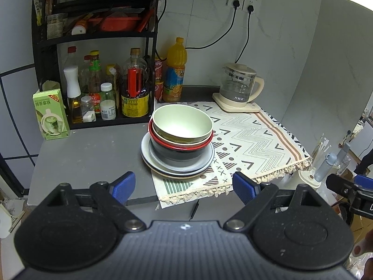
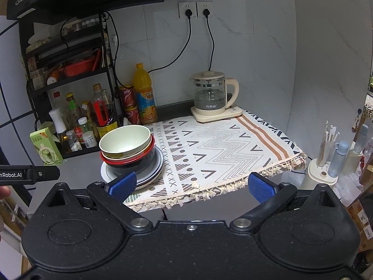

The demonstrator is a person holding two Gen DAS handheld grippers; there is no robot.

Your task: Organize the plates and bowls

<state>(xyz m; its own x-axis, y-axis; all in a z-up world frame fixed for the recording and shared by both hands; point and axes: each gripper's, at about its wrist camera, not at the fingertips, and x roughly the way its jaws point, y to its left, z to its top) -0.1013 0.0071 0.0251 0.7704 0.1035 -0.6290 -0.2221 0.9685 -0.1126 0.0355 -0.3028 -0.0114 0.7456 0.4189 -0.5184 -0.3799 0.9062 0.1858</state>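
Note:
A pale green bowl (image 1: pixel 183 122) sits nested on top of a red-rimmed bowl (image 1: pixel 181 145) and a black bowl (image 1: pixel 179 155), all stacked on several grey and white plates (image 1: pixel 177 169) at the left edge of the patterned cloth. The same green bowl (image 2: pixel 126 141) and plates (image 2: pixel 152 171) show in the right wrist view. My left gripper (image 1: pixel 184 187) hangs open in front of the stack, below the counter edge, holding nothing. My right gripper (image 2: pixel 192 186) is open too, just right of the stack, its left fingertip (image 2: pixel 123 185) overlapping the plates in view.
A black rack of sauce bottles (image 1: pixel 102 88) stands behind the stack, with a green box (image 1: pixel 50 114) to its left. An orange juice bottle (image 1: pixel 174 70), red cans and a glass kettle (image 1: pixel 240 86) line the back wall. A patterned cloth (image 2: pixel 221 144) covers the counter's right half.

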